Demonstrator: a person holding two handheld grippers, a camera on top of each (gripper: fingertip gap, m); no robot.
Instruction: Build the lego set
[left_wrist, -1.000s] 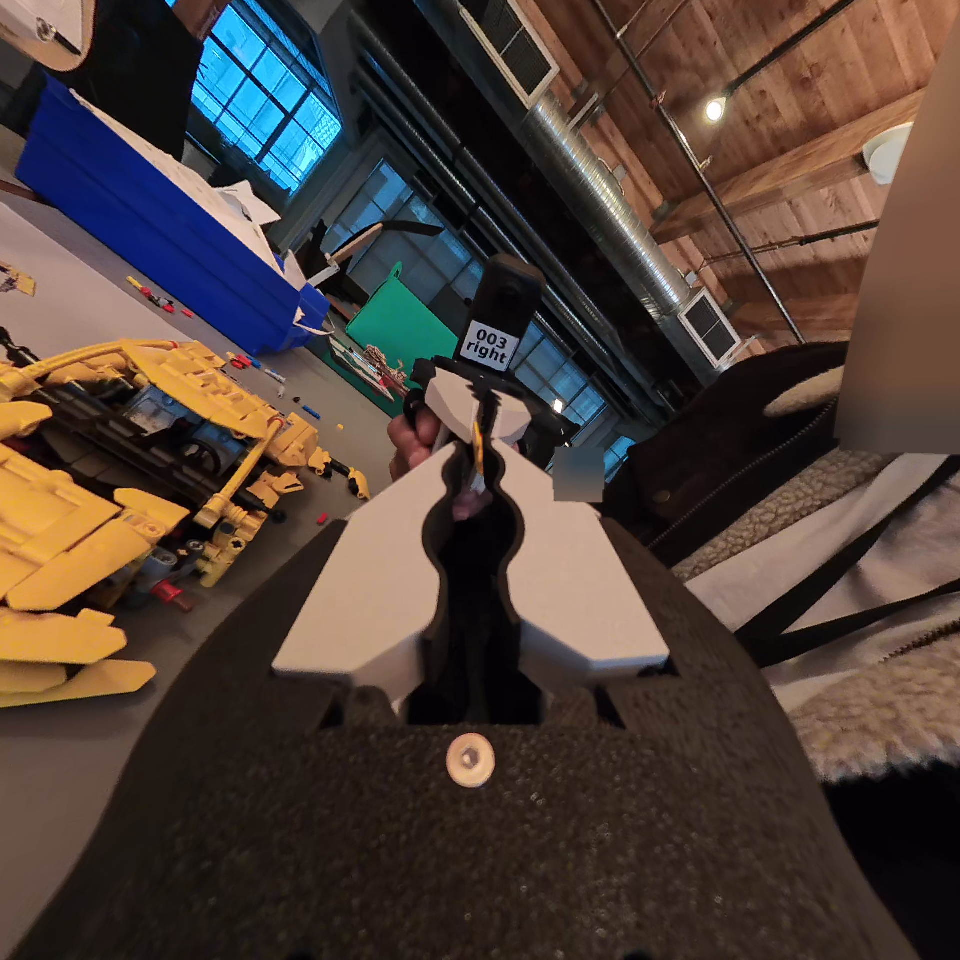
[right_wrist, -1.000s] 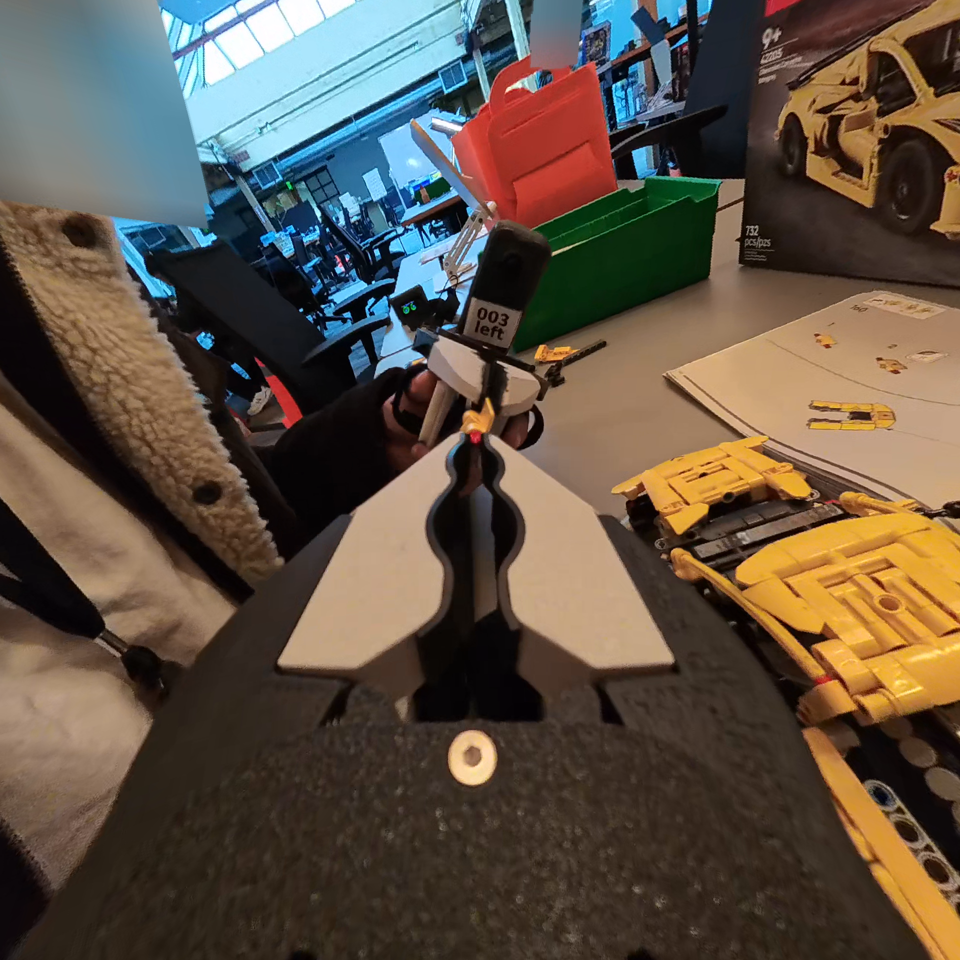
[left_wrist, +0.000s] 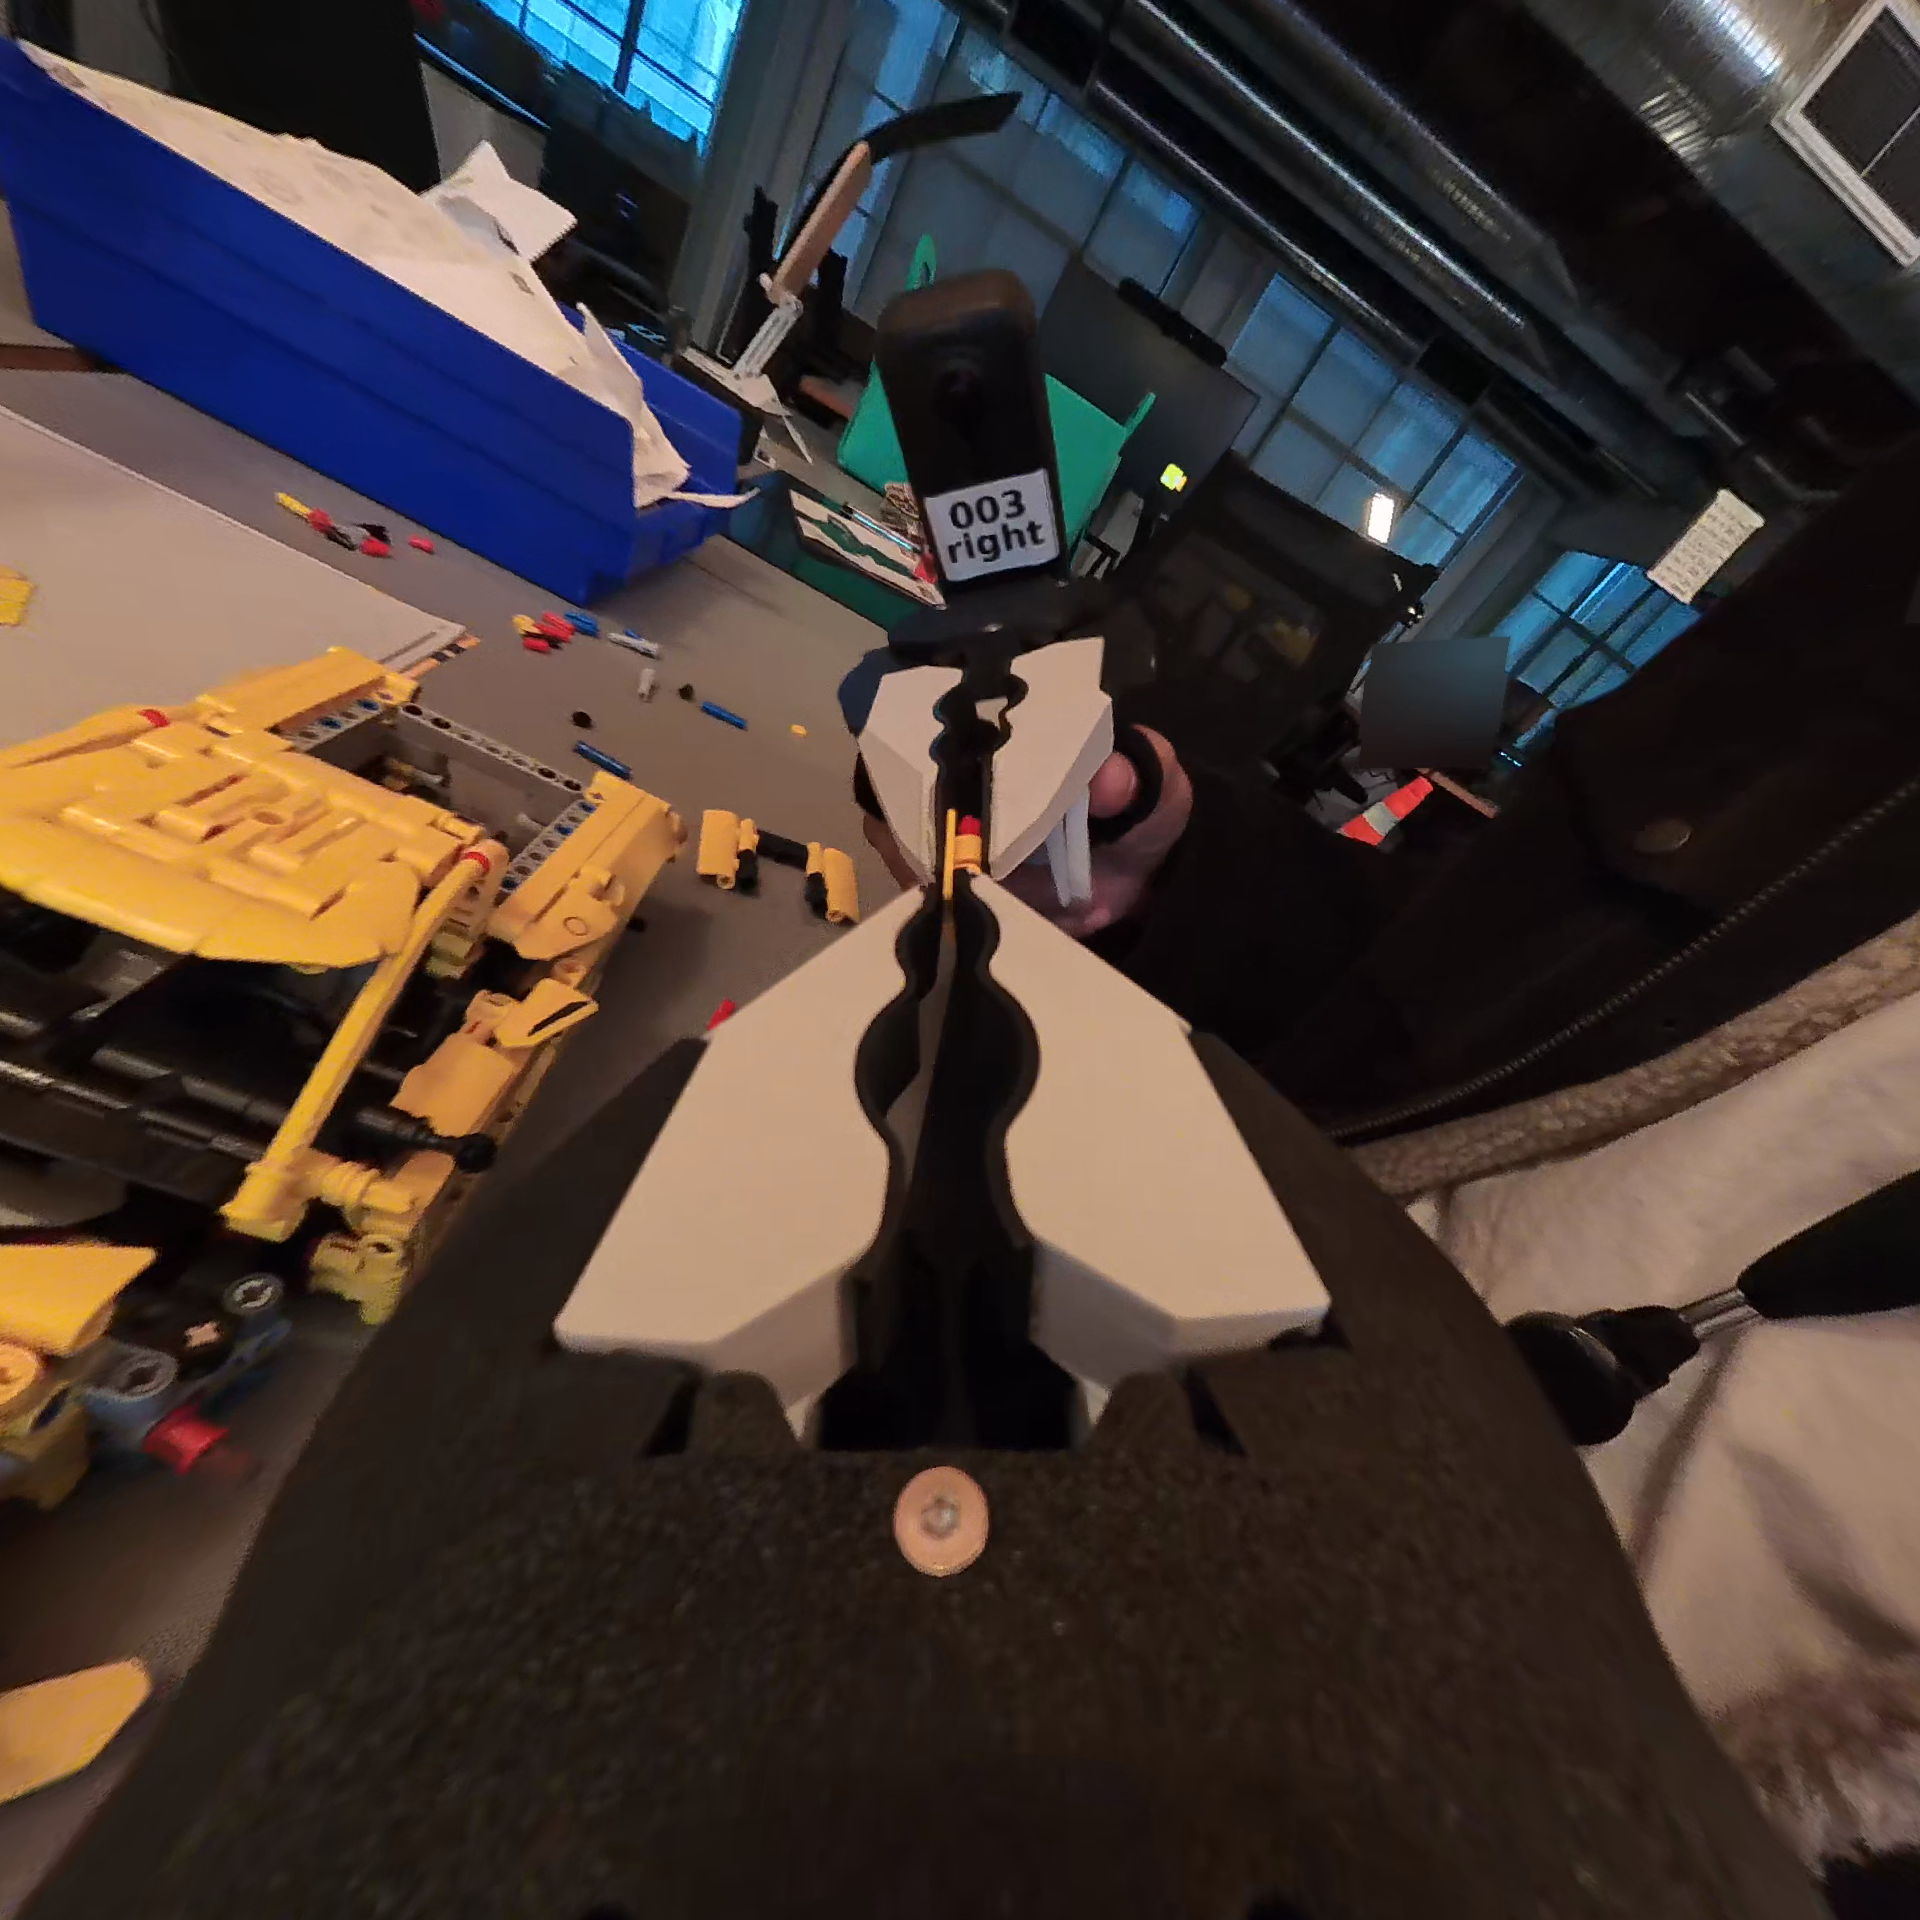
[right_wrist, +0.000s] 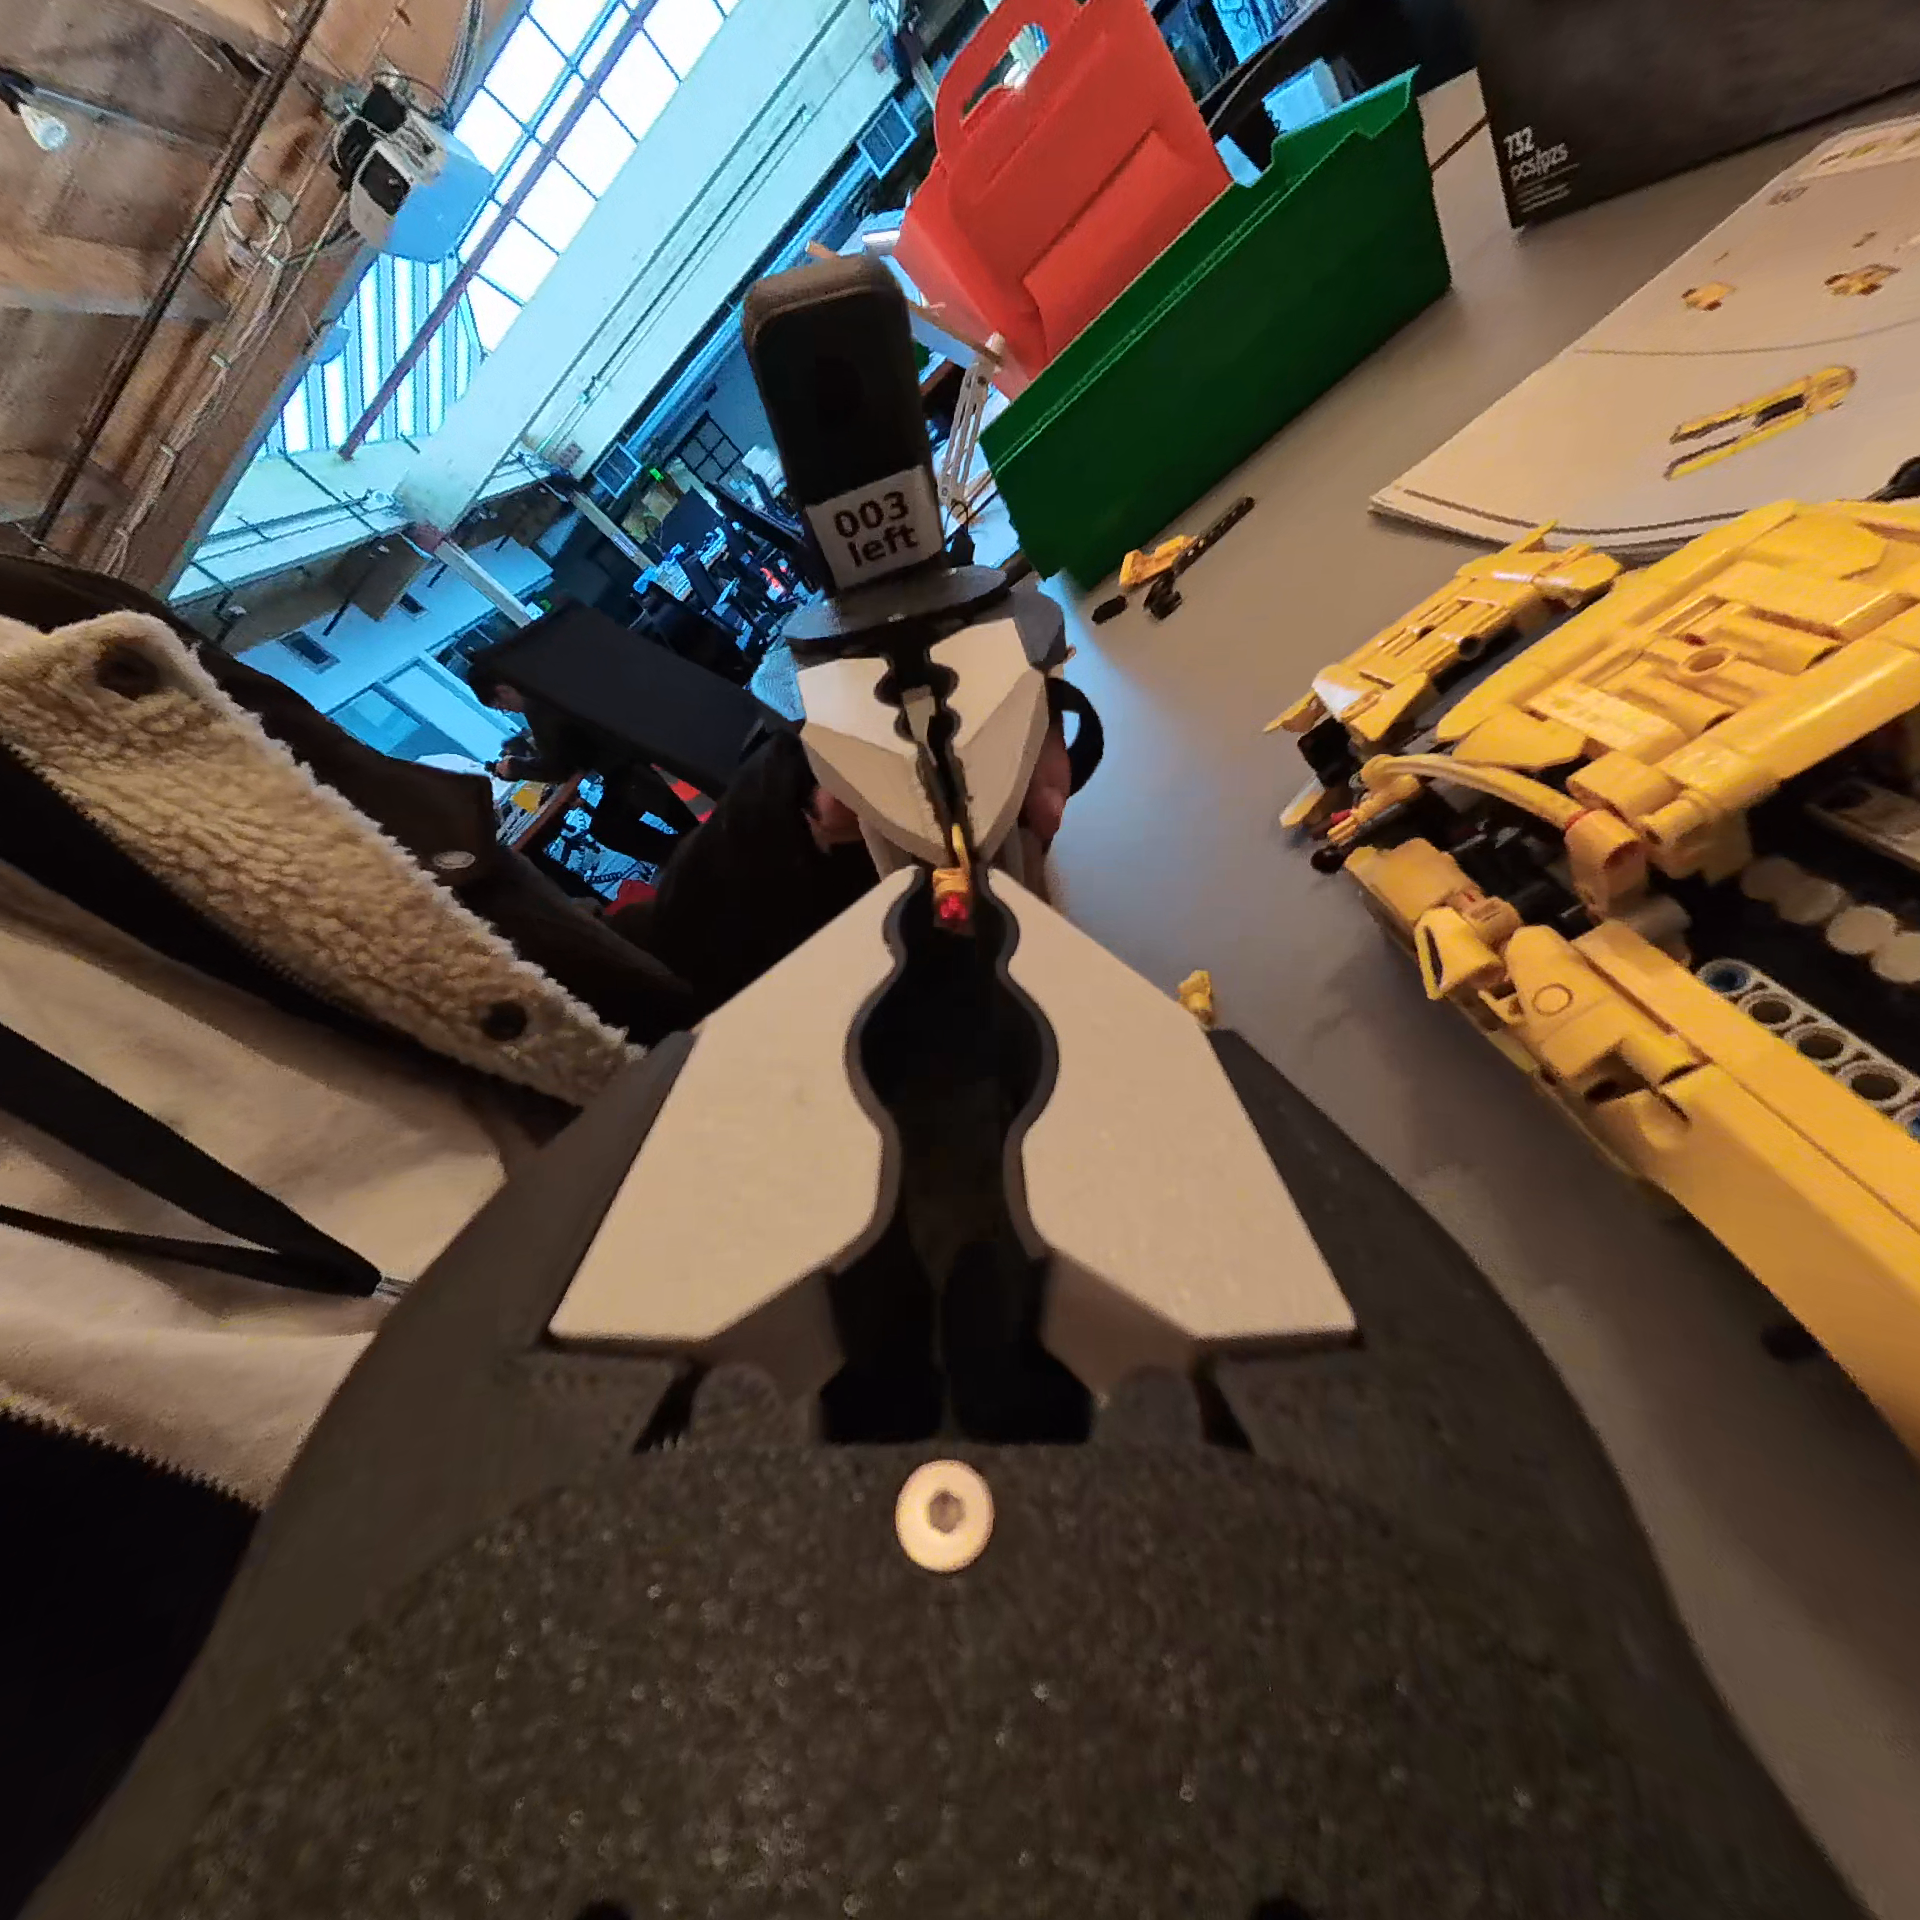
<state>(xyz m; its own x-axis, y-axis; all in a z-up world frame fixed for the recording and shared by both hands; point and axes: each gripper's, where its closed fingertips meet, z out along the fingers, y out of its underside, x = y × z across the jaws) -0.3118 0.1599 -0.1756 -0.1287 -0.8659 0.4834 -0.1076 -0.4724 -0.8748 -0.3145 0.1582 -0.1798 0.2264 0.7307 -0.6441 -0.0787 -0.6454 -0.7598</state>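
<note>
Left gripper (left_wrist: 951, 899): jaws closed on a thin yellow piece (left_wrist: 949, 868) | Right gripper (right_wrist: 951, 899): jaws closed on the small yellow-and-red piece (right_wrist: 951, 891), tip to tip with the left gripper, held above the desk (right_wrist: 1174, 831) | Yellow lego car (right_wrist: 1662, 790): on desk beside both grippers | Loose pieces (left_wrist: 774, 852): scattered near car.

Daylight enters through blue-tinted windows (left_wrist: 1340, 343) and a bright skylight (right_wrist: 540, 177), slightly overexposed. Interior otherwise dim. Strong wide-angle distortion bends edges; lower left corner of left wrist view is blurred.
</note>
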